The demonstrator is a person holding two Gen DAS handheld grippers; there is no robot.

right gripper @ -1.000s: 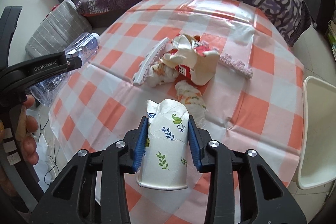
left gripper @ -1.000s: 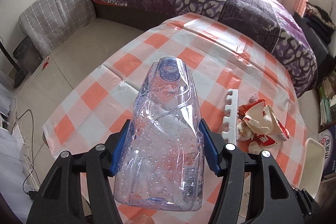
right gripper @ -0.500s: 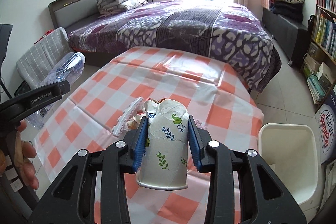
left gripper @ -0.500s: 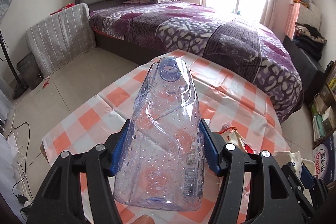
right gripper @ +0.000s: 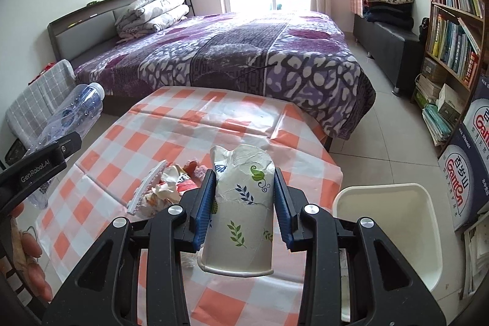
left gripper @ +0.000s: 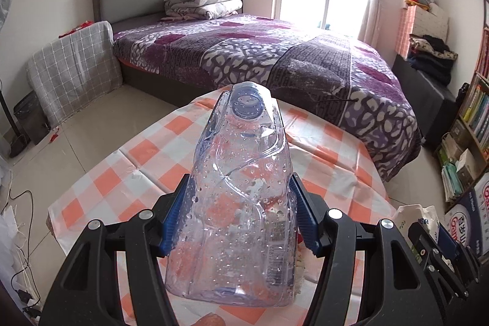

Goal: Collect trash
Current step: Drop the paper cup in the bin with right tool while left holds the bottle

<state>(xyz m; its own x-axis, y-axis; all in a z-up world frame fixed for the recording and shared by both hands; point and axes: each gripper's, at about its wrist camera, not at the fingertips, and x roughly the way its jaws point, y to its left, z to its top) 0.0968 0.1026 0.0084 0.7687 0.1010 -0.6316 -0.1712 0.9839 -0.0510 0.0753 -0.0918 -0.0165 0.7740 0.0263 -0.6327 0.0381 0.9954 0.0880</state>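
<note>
**Bin at lower right, nearer the cup-bearing right gripper**

The right gripper [right gripper: 244, 205] is closed on a crumpled white paper cup printed with green and blue leaves [right gripper: 241, 213]; its blue pads press both sides, the rim points toward the camera and the crushed base away, so the cup's long axis runs along the fingers. The left gripper [left gripper: 238, 213] is clamped on a dented clear plastic bottle with a blue cap [left gripper: 241, 197], cap pointing away toward the upper middle of the frame, its long axis likewise in line with the fingers.

The relation that matters is seen in the right wrist view: the white rectangular plastic bin [right gripper: 428, 237] stands on the floor at the lower right of the frame, just beyond the edge of the table covered in an orange-and-white checked cloth [right gripper: 183, 124]. The bin lies to the right of the cup and below it. The left gripper is seen at the far left of that frame, well apart from the bin, so the right hand is judged the nearer, with a short swing rightward and downward likely sufficient.

A heap of crumpled wrappers and a white foam strip [right gripper: 165, 188] remains on the cloth, left of the cup.
</note>
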